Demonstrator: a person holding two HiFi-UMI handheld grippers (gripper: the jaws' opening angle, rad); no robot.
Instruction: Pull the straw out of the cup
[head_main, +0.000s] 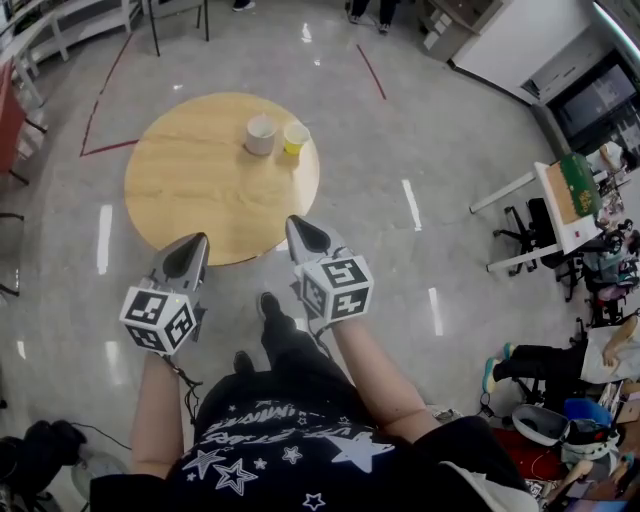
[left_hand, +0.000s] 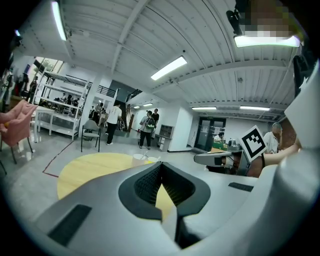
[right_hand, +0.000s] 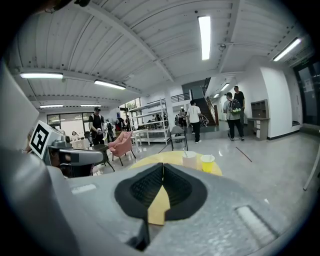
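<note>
**Scene layout**
- Round light-wood worktop (head_main: 200, 190), standing on a glossy grey floor (head_main: 420, 150).
- Two cups on the far part of the worktop, just beside each other: a white paper cup (head_main: 260, 134) to the left and a small yellow cup (head_main: 295, 137) to the right.
- Thin straw (right_hand: 184, 151): appears to rise from the white paper cup, near its rim. Too small to confirm its lean, or whether the yellow cup carries one too.

**Gripper state**
- Left gripper (head_main: 197, 242): clenched, pads pressed together, nothing between them. Held over the near edge of the worktop, aimed at the cups.
- Right gripper (head_main: 300, 228): clenched and empty, pads meeting along one line. Held over the near right edge, well apart from both cups.

**Reason for the posture**
- Both grippers pointed almost level and side by side, probably to keep the cups centred in each gripper view during the approach.

**Task status**
- Judged as approach stage: straw not yet touched, cup not yet steadied.

**Next step, as judged**
- Release one gripper to pinch the straw above the rim.
- Use the other to brace the light cup, otherwise likely to tip or slide with the pull.
</note>
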